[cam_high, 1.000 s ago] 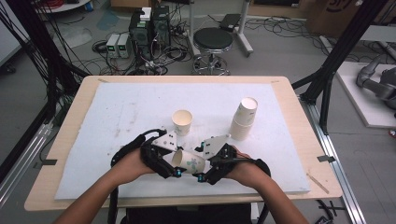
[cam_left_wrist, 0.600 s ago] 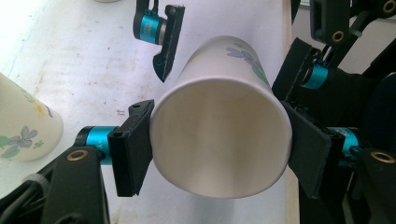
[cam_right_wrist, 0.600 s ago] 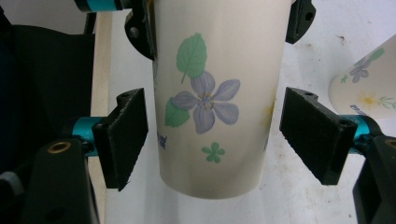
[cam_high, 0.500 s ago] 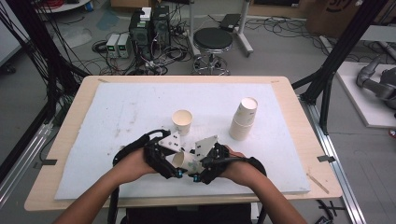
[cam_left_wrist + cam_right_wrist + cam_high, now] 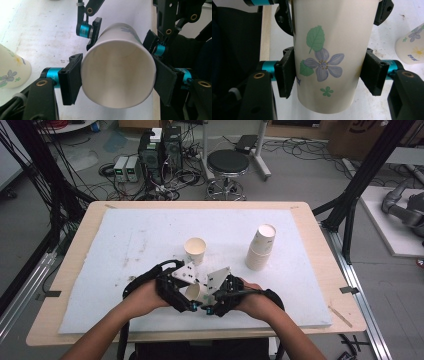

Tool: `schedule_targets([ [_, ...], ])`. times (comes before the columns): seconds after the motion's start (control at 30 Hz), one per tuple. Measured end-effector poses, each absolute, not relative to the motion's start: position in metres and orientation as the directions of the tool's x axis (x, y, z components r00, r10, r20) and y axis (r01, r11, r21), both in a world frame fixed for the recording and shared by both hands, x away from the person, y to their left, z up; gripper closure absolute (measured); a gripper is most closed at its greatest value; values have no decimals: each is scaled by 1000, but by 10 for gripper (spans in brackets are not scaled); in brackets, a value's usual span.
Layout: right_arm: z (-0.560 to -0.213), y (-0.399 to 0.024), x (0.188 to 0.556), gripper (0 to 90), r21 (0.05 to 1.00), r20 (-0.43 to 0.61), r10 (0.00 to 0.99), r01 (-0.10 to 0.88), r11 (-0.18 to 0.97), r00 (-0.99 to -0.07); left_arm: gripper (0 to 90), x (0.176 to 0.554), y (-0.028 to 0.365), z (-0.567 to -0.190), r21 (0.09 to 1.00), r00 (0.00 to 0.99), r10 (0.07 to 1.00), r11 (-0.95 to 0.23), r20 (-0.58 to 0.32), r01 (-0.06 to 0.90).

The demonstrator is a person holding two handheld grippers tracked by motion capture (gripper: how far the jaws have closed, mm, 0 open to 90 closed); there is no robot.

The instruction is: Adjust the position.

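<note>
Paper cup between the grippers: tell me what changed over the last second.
The right hand-held gripper has just been closing its jaws and now clamps the cup near its base. The left hand-held gripper kept its grip at the rim. The lone cup and the stack stayed put.

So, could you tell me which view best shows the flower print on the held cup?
The right gripper view: the flower print faces it. The left gripper view looks into the cup's mouth; the high view shows the cup small between both grippers.
</note>
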State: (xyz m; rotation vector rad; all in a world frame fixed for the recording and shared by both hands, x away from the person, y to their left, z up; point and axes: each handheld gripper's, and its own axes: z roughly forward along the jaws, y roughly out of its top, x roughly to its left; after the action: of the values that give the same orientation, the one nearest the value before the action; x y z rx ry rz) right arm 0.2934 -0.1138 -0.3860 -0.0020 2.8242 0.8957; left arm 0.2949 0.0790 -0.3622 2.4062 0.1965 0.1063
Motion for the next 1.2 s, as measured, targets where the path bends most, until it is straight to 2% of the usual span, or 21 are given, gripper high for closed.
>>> schedule_targets([
  [0.17, -387, -115, 294, 370, 578, -160, 55, -48, 815, -986, 279, 296, 83, -365, 707, 985, 170, -698, 10, 113],
  [0.3, -387, -119, 293, 372, 579, -149, 60, -38, 815, -987, 182, 295, 93, -367, 766, 986, 166, -636, 20, 91],
  [0.4, -387, -126, 293, 371, 592, -137, 69, -25, 805, -988, 179, 294, 104, -368, 810, 985, 171, -581, 20, 84],
  [0.6, -389, -148, 294, 371, 639, -116, 123, 21, 769, -986, 179, 291, 130, -374, 887, 968, 249, -441, -29, 140],
  [0.8, -396, -170, 292, 370, 697, -103, 186, 63, 715, -977, 179, 292, 152, -389, 918, 931, 360, -343, -68, 200],
  [1.0, -402, -190, 289, 367, 766, -106, 238, 73, 638, -965, 178, 291, 168, -405, 941, 886, 454, -251, -92, 227],
  [1.2, -408, -209, 285, 363, 852, -70, 316, 108, 512, -946, 178, 289, 182, -421, 955, 843, 528, -186, -100, 230],
])
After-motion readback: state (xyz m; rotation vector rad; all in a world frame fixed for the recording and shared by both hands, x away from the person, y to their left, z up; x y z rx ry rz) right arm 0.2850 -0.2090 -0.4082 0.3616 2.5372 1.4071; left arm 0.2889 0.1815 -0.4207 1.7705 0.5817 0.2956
